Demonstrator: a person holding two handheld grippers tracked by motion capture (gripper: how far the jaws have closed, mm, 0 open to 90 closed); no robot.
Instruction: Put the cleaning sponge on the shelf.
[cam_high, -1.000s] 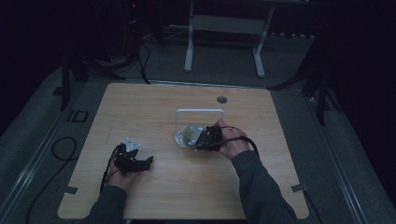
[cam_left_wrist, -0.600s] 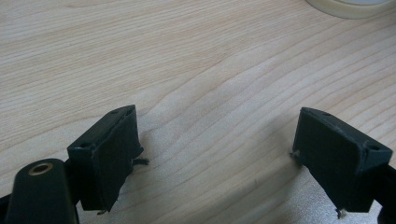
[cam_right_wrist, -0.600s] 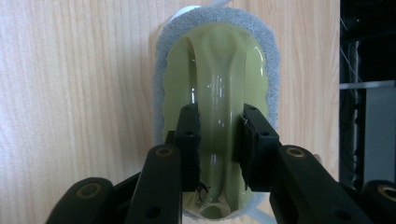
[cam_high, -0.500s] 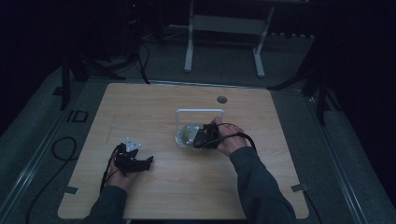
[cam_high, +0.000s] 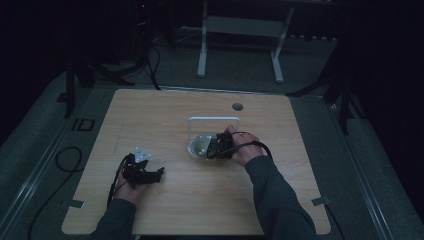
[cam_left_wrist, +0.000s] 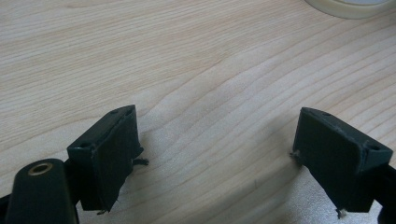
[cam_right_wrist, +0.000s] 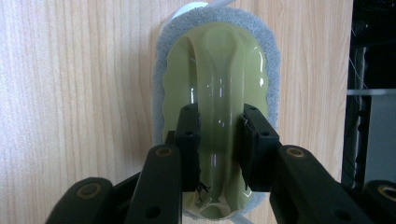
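Note:
A scrubber (cam_right_wrist: 219, 70) with a translucent green arched handle and a grey sponge rim lies in front of my right gripper (cam_right_wrist: 218, 149), whose jaws are shut on that handle. In the high view the scrubber (cam_high: 199, 146) sits at the table's middle with the right gripper (cam_high: 214, 146) just to its right, next to a white frame (cam_high: 214, 119). My left gripper (cam_high: 159, 172) rests near the table's front left; in its own view the left gripper (cam_left_wrist: 215, 154) is open over bare wood with nothing between the jaws.
The wooden table (cam_high: 280, 200) has a round grommet hole (cam_high: 237, 106) at the back. A pale round rim (cam_left_wrist: 348, 7) peeks in at the top of the left gripper view. Cables trail off the table's left side, and dark stands ring the floor.
The right hand with the scrubber has edged very slightly to the left. The left gripper has stayed where it was.

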